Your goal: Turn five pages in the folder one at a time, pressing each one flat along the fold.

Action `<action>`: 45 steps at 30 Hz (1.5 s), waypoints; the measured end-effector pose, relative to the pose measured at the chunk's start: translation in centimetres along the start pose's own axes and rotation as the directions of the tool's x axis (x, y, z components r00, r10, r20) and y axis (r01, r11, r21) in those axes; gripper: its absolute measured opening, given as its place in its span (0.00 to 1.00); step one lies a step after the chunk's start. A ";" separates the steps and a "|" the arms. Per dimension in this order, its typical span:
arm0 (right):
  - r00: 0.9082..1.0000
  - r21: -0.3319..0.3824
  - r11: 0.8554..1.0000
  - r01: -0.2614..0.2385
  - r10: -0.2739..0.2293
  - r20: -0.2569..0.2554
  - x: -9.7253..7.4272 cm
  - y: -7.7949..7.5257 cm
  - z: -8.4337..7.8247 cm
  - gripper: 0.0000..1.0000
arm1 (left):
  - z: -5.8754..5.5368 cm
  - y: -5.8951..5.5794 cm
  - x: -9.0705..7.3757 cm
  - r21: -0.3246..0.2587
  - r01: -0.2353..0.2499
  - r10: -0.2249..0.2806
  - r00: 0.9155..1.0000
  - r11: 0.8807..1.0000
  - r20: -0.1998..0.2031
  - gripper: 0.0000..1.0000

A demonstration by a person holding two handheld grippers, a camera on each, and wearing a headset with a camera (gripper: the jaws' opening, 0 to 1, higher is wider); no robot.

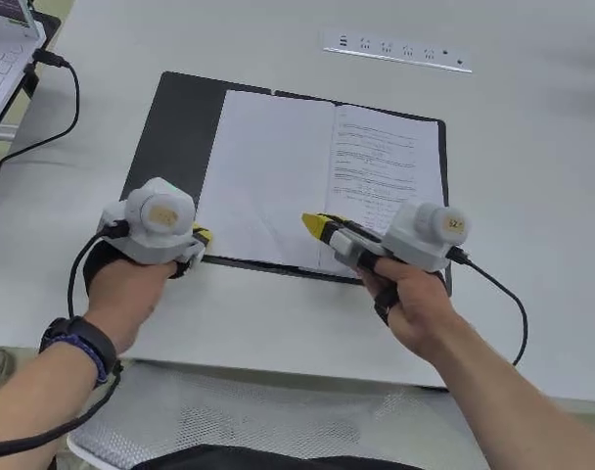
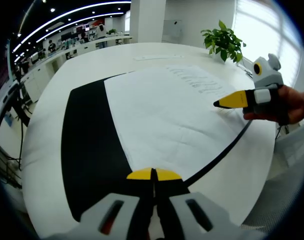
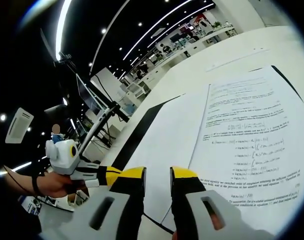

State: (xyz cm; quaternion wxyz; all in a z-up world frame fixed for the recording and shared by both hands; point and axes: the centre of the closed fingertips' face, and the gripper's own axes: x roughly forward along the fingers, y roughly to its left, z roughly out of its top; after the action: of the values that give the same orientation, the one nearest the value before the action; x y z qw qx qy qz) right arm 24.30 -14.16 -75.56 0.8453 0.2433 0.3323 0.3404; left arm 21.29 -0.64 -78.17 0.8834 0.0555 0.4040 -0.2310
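Right gripper (image 3: pixel 158 176): jaws apart with a clear gap, nothing between them. Held low over the near end of the open folder (image 1: pixel 175 127), tips aimed leftward across the paper. Left gripper (image 2: pixel 153 174): jaws together, empty, set at the folder's near edge over its bare black left side, beside the near left corner of the blank page (image 1: pixel 268 176).

Outward from the right tips: fold (image 1: pixel 329 166) just beside or under them, long axis running straight away from the person, from near edge to far edge. Printed page (image 1: pixel 386 166) lying flat to the right of the fold. Free edge of that page off at the right, close by the right hand (image 1: pixel 415 304) rather than ahead of the tips. Right gripper much the nearer to both fold and printed page. Left gripper well apart from the fold, with the whole blank page between. Likely calls either for a run up the fold from its near end, or for a swing to the right to catch the free edge; hard to say which.

Hard to make out: whether the right tips touch the paper or hover just above it. Near right corner of the folder hidden behind the right hand and gripper in the head view. No telling how many pages lie turned, nor how many wait under the printed one. Print too small to read.
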 end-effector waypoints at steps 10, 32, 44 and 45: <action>1.000 0.011 1.000 -0.001 0.001 0.009 0.9 -1.4 0.7 0.12 | 0.0 0.4 0.1 -0.056 -0.007 0.007 1.000 0.998 0.016 0.00; 0.995 0.084 0.996 0.029 -0.037 0.095 3.4 -4.6 3.8 0.00 | 0.1 0.5 0.3 -0.082 -0.026 0.029 0.999 0.996 0.037 0.00; 0.993 0.081 0.996 0.023 -0.032 0.117 4.5 -4.4 5.3 0.00 | 0.1 0.5 0.5 -0.082 -0.027 0.031 0.999 0.996 0.038 0.00; 0.992 0.086 0.996 0.021 -0.032 0.120 4.6 -4.3 5.4 0.00 | 0.1 0.5 0.5 -0.082 -0.027 0.031 0.999 0.996 0.038 0.00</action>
State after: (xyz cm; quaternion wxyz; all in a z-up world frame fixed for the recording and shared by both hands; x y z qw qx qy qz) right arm 32.51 -14.59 -76.53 0.8574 0.2946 0.2975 0.2993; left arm 21.86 -0.40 -78.53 0.8959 0.0210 0.3948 -0.2027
